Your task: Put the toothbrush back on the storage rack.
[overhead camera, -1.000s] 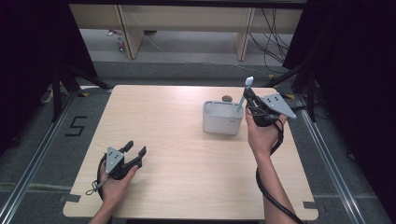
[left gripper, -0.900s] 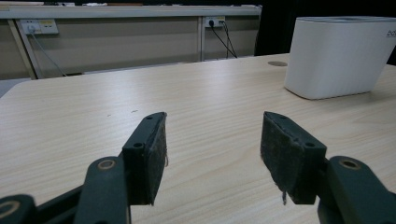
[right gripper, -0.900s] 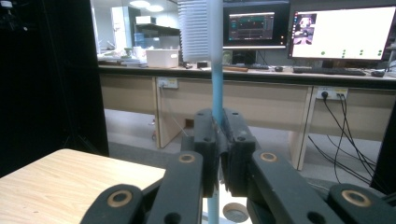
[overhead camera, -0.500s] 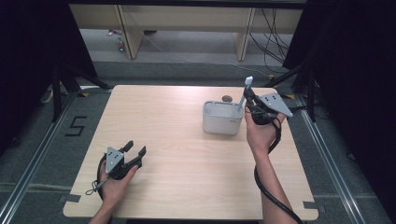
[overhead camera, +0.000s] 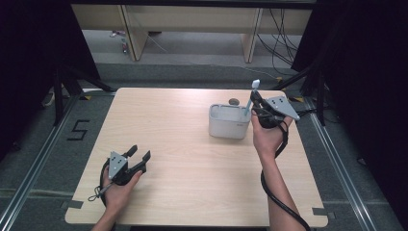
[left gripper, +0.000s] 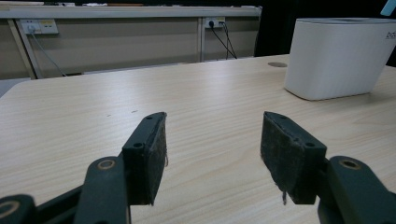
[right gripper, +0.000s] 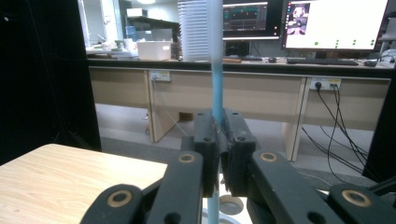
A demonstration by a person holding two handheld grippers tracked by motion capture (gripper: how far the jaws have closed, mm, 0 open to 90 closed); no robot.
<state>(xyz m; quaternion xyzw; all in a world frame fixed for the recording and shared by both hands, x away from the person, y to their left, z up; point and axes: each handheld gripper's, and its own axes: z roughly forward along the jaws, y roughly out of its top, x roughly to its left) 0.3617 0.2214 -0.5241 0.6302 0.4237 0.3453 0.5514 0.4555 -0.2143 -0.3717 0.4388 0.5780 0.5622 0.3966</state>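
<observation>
A thin light-blue stick (overhead camera: 250, 100), perhaps a toothbrush with a pale whitish head at its top end, stands almost upright, leaning slightly toward one o'clock. Its lower end dips at the right edge of a white, rounded rectangular holder (overhead camera: 229, 126), which sits upright on the table's far right part, at about two o'clock from the table's middle. In the right gripper view the stick (right gripper: 215, 70) runs straight up, its upper part paler than its blue shaft.

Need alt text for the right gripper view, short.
The right gripper is shut on a thin light-blue stick that stands upright between its black jaws. Behind it are a desk with monitors, and a wooden table corner at lower left.
</observation>
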